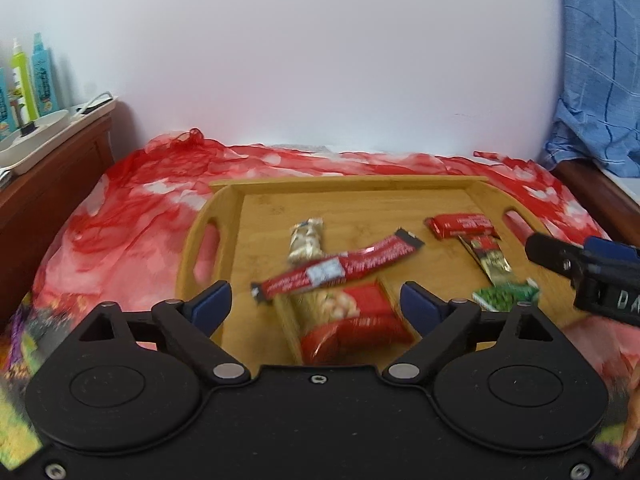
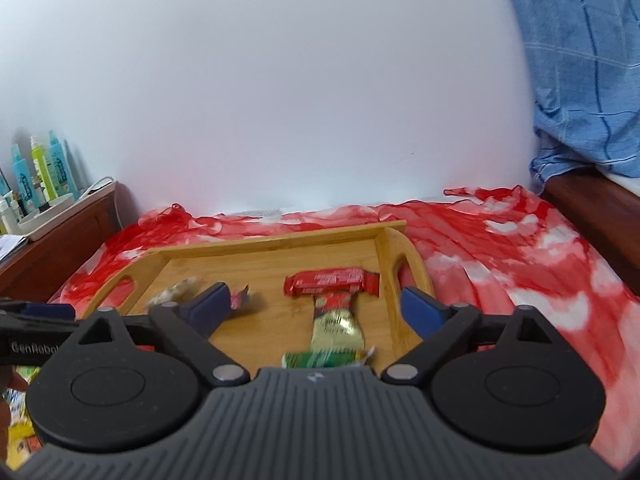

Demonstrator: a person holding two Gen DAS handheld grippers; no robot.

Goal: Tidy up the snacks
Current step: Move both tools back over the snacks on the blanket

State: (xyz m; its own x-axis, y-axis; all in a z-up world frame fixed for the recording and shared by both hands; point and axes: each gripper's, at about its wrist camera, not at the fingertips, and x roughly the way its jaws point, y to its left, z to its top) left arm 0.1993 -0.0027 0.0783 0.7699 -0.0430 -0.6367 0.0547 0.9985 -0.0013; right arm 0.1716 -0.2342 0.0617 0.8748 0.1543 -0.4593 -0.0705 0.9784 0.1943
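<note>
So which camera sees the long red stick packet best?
The left wrist view. There the long red stick packet lies whole across the wooden tray, between the open left tongs. In the right wrist view only its torn end peeks past a tong finger.

Six wrapped snacks (image 1: pixel 338 270) lie scattered flat inside the wooden tray (image 1: pixel 348 185).

Red cloth (image 1: pixel 120 240), blue curtain (image 1: pixel 600 60), bottles (image 1: pixel 24 80).
</note>
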